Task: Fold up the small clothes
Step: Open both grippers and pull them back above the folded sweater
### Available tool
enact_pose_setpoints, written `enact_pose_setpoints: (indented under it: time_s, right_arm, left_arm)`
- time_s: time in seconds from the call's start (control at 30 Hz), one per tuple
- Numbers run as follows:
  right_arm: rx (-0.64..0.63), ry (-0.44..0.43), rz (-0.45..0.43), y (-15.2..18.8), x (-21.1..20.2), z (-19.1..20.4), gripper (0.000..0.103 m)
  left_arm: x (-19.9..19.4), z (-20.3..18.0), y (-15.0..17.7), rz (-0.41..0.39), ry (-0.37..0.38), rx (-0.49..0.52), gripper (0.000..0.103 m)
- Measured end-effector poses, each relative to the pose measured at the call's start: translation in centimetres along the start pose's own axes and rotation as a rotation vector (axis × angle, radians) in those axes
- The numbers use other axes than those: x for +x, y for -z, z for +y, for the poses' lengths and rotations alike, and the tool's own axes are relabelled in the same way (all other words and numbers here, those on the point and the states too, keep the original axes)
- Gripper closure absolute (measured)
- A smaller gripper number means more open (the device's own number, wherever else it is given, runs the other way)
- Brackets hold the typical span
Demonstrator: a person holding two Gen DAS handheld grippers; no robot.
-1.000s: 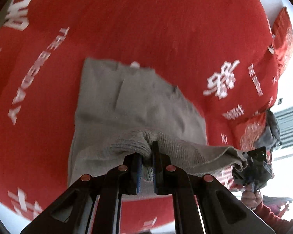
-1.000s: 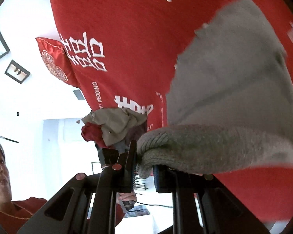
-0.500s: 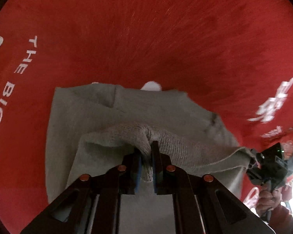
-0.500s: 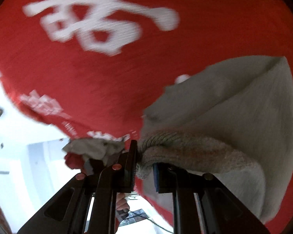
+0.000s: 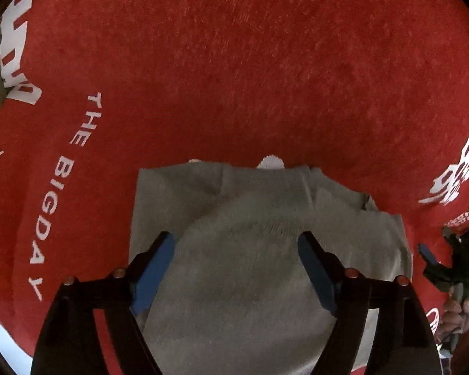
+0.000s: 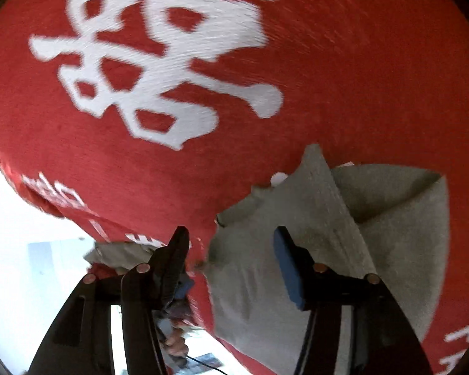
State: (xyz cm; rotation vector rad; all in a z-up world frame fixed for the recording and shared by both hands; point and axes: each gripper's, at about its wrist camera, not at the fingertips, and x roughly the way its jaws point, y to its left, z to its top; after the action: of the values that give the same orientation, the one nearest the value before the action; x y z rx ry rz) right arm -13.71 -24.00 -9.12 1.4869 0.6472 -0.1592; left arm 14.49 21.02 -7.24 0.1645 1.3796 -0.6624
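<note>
The left gripper [image 5: 236,268] is opening up over the grey knitted garment [image 5: 259,268], its blue pads [image 5: 154,265] standing wide on either side of the cloth and pressing on nothing. The right gripper [image 6: 231,250] is spreading its jaws as well, letting go at the garment's edge [image 6: 297,250], with one pad over the grey knit and the other over the red cover. The garment is lying folded over on the red cloth with white lettering [image 5: 234,62], its white tag [image 5: 270,162] peeking out at the far edge.
</note>
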Motion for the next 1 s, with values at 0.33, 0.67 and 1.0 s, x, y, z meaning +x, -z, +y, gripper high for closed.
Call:
enact_pose_setpoints:
  time_s: [0.33, 0.67, 1.0]
  right_arm:
    - [-0.137, 0.233, 0.151, 2.8, 3.2, -0.2, 0.042]
    - [-0.219, 0.378, 0.114, 5.2, -3.1, -0.4, 0.045]
    - [0.064, 0.356, 0.090, 16.2, -8.0, -5.6, 0.045]
  left_arm:
    - [6.5, -1.8, -0.1, 0.056, -0.185, 0.049, 0.021]
    - [0.5, 1.5, 4.3, 0.179, -0.158, 0.168, 0.021]
    - [0.6, 3.7, 11.2, 0.273, -0.066, 0.093, 0.021]
